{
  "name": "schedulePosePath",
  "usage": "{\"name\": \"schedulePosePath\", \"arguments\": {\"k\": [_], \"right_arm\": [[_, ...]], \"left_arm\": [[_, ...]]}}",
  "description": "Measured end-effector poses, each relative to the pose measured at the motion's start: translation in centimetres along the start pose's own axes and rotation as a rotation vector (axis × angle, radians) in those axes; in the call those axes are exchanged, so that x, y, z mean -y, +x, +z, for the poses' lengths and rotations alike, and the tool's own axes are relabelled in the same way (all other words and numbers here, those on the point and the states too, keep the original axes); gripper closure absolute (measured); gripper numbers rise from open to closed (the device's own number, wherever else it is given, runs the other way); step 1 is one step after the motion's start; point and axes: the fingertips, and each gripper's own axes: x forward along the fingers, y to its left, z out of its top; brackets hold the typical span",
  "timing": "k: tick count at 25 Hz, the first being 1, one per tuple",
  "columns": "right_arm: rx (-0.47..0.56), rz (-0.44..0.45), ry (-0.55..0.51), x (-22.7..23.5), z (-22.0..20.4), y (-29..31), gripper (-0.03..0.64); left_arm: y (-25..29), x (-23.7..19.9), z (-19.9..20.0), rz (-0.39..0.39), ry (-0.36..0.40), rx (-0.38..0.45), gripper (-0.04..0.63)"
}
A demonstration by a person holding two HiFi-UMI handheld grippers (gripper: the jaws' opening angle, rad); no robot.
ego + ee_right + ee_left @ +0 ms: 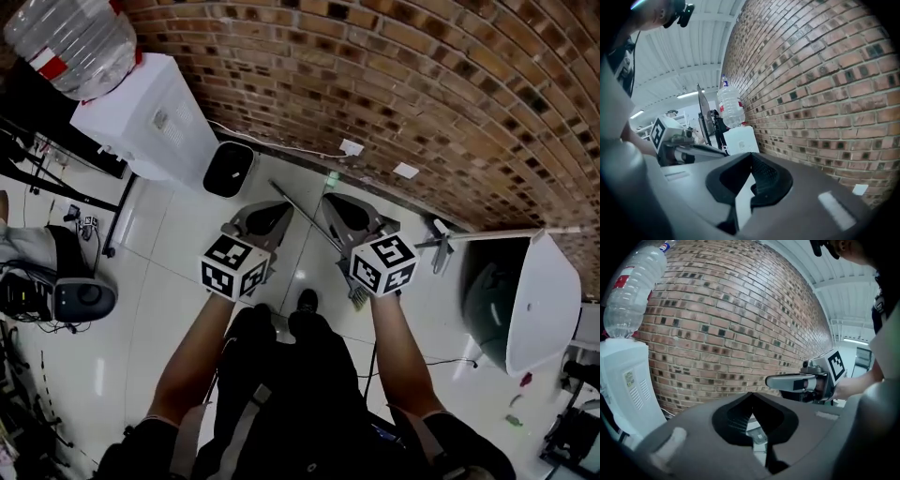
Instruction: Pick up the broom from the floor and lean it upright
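- Left claw (751, 397): jaws were closed tip to tip with nothing between them. Only floor showed through the recess behind the tips.
- Right claw (751, 157): jaws were likewise closed and empty.
- In the head view the left claw (265, 214) and right claw (342, 211) sat side by side but apart. Both were above the floor (169, 272) and pointed toward the brick wall (394, 84).
- A bare forearm ran back from each claw toward the person's body.
- Each claw appeared in the other's view: the right claw (787, 380) at the left one's right side, the left claw (689, 147) at the right one's left side.
- Broom (300, 214): it lay flat on the floor. Its thin handle ran diagonally from near the foot of the wall back toward the person.
- In the head view the handle passed between the two claws, closer to the right one.
- Bristle head (359, 298): it was partly hidden under the right claw's marker cube (384, 264), just beside the person's shoes (305, 302).
- Neither claw gripped the broom.
- Black bin (228, 169): it stood on the floor against the wall, beyond the left claw.
- Water dispenser (150, 117): white, just left of the bin, with a clear bottle (75, 37) upended on top.
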Motion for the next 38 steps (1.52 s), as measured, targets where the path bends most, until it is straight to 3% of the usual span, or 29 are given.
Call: {"name": "schedulePosePath", "arguments": {"k": [6, 10, 15, 24, 29, 33, 38], "right_arm": [[-0.066, 0.054, 0.000, 3.2, -3.1, 5.5, 0.617], [-0.121, 0.056, -0.019, 5.6, -8.0, 10.6, 0.617], [-0.183, 0.026, -0.012, 10.9, -17.3, 18.7, 0.617], [-0.350, 0.079, -0.060, 17.9, -37.7, 31.0, 0.615], [-0.423, 0.089, -0.069, 21.8, -47.7, 36.3, 0.615], [-0.479, 0.120, -0.094, 23.2, -53.7, 39.6, 0.541], [-0.599, 0.139, -0.105, 25.4, -60.7, 42.9, 0.500]], "left_arm": [[3.4, -5.3, -2.4, 0.053, -0.023, -0.030, 0.594], [6.2, -10.4, -7.5, 0.060, -0.035, -0.071, 0.594], [11.6, -17.9, -16.0, 0.043, -0.055, -0.109, 0.595], [20.7, -27.6, -32.4, -0.008, -0.055, -0.184, 0.594], [24.2, -31.2, -39.1, -0.031, -0.023, -0.209, 0.595], [25.9, -32.7, -43.6, -0.058, -0.023, -0.230, 0.595], [27.1, -33.2, -47.7, -0.081, -0.050, -0.249, 0.595]]}}
